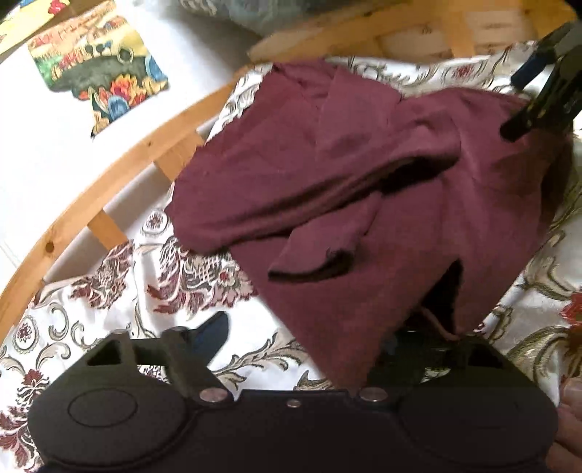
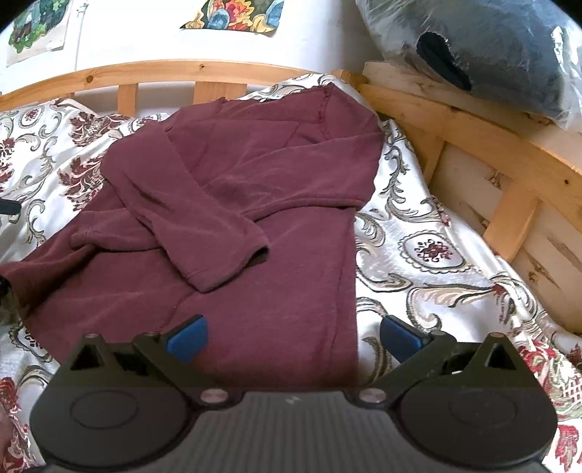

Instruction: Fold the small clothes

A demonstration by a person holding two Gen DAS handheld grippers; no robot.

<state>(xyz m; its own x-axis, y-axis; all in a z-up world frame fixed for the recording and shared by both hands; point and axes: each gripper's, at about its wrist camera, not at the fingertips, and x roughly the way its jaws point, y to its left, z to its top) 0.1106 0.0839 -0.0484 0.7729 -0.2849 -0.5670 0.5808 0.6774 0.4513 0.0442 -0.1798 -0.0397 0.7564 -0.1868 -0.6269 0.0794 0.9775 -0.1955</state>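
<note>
A maroon short-sleeved shirt lies partly folded on a floral bedspread, one sleeve laid across its front. My left gripper stands at the shirt's near corner. Its left blue pad is bare over the bedspread, clear of the cloth. The shirt's edge drapes over and hides its right finger. My right gripper is open at the shirt's other side. The shirt's side edge runs between its pads, untouched. It also shows in the left wrist view as the right gripper at the top right.
A wooden bed frame rims the bedspread at the back and right. A dark bundle in clear plastic rests on the frame's right corner. Colourful pictures hang on the white wall. A person's fingers show at the lower right.
</note>
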